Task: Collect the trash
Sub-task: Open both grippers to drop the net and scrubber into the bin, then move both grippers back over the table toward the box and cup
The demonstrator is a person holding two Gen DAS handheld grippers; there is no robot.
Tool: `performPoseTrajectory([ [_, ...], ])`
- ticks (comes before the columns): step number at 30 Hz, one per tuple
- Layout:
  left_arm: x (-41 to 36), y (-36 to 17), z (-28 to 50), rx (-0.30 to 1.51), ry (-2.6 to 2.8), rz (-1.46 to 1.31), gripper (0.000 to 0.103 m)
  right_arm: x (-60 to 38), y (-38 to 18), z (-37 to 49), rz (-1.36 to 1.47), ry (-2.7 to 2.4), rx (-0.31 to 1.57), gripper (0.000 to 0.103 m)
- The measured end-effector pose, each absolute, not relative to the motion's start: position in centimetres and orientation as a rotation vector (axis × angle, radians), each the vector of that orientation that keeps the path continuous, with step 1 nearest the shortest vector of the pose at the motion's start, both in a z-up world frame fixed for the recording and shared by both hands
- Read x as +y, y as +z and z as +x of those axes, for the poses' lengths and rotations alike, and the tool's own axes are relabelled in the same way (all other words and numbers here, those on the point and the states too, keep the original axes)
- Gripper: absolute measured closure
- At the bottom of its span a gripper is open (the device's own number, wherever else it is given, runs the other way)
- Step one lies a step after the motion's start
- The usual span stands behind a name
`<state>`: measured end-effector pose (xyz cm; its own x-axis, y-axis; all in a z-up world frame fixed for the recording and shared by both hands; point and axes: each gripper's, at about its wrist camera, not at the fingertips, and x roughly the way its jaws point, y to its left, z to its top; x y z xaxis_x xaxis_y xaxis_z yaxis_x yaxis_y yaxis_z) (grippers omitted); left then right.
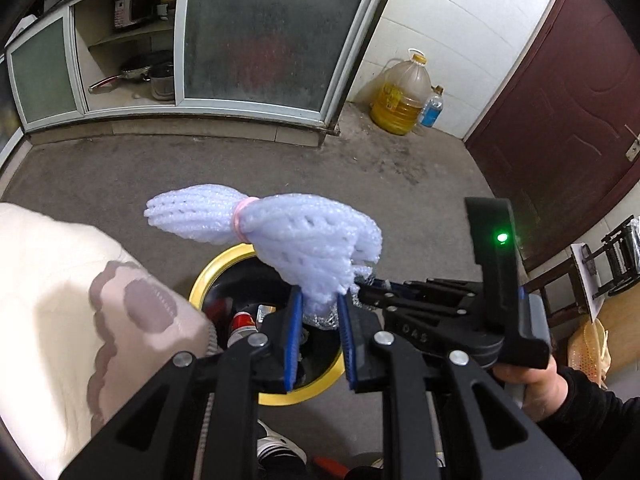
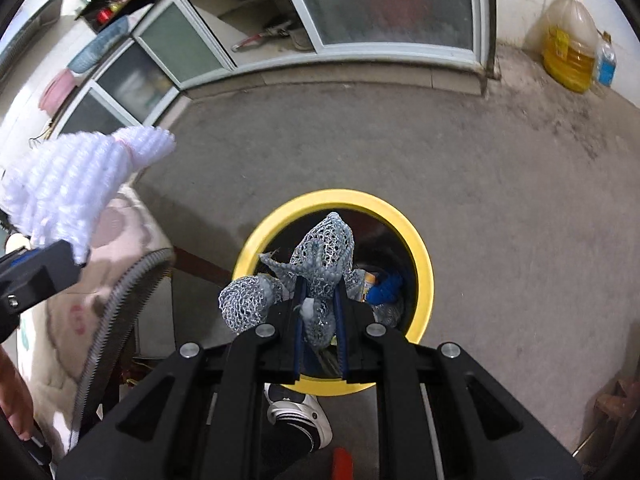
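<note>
2 pieces of foam netting are in hand over the yellow-rimmed bin (image 2: 424,264). The left gripper (image 1: 320,320) has its jaws clamped on the lower end of a white foam net bundle (image 1: 280,232), tied at the waist by a pink band (image 1: 242,218); the bundle stands above the bin's mouth. The right gripper (image 2: 320,320) has its jaws pressed together on a grey foam net (image 2: 324,256), which hangs directly over the bin opening.

Assessment: both items look very light, soft and springy, not fragile. They compress easily, so a pinch on a bunched section holds best; loose mesh may snag on the blue pads (image 1: 294,332) at release. The bin already contains other refuse.
</note>
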<state>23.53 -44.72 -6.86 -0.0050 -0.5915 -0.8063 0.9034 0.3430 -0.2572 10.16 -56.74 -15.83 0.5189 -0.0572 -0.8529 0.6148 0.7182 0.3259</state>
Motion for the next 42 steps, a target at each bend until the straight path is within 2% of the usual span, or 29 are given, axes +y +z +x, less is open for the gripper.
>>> performPoseTrajectory([
  [2,-44.6,-6.9,23.7,1.024,-1.226,0.368,0.082,-57.1,-16.9,10.6,0.690,-0.437,0.975,0.089],
  [3,-44.6,-6.9,23.8,1.029,-1.223,0.357,0.077,-57.3,-17.2,10.7,0.702,-0.427,0.983,0.080],
  [4,-44.5,-6.8,23.7,1.029,-1.216,0.352,0.067,-57.5,-17.4,10.7,0.712,-0.427,0.986,0.065],
  [5,-44.3,-6.7,23.8,1.031,-1.209,0.336,0.060,-57.8,-17.7,10.7,0.723,-0.438,0.990,0.057],
  [6,-44.3,-6.5,23.8,1.031,-1.209,0.322,0.045,-58.0,-17.9,10.6,0.728,-0.447,0.986,0.046],
  [7,-44.1,-6.3,23.7,1.026,-1.205,0.311,0.036,-58.2,-18.1,10.4,0.733,-0.456,0.981,0.045],
  [9,-43.3,-5.4,23.6,1.003,-1.202,0.283,0.028,-58.4,-18.3,9.9,0.732,-0.480,0.986,0.045],
  [12,-41.8,-3.7,23.4,0.974,-1.189,0.244,0.010,-58.9,-18.4,8.4,0.754,-0.509,0.981,0.045],
  [19,-33.1,1.5,22.9,0.800,-1.040,0.228,0.008,-58.1,-16.0,5.2,0.731,-0.499,0.916,0.045],
  [22,-26.5,3.2,23.0,0.738,-0.888,0.233,0.008,-56.1,-13.4,5.2,0.693,-0.412,0.869,0.045],
  [30,-9.5,5.8,24.9,0.643,-0.416,0.212,0.008,-47.8,-5.1,10.6,0.534,-0.150,0.776,0.045],
  [35,-2.3,5.5,27.2,0.608,-0.148,0.265,0.008,-41.7,-1.2,16.0,0.475,0.021,0.754,0.045],
  [42,1.1,2.5,31.4,0.653,-0.075,0.276,0.008,-33.9,1.4,23.6,0.445,0.208,0.780,0.045],
])
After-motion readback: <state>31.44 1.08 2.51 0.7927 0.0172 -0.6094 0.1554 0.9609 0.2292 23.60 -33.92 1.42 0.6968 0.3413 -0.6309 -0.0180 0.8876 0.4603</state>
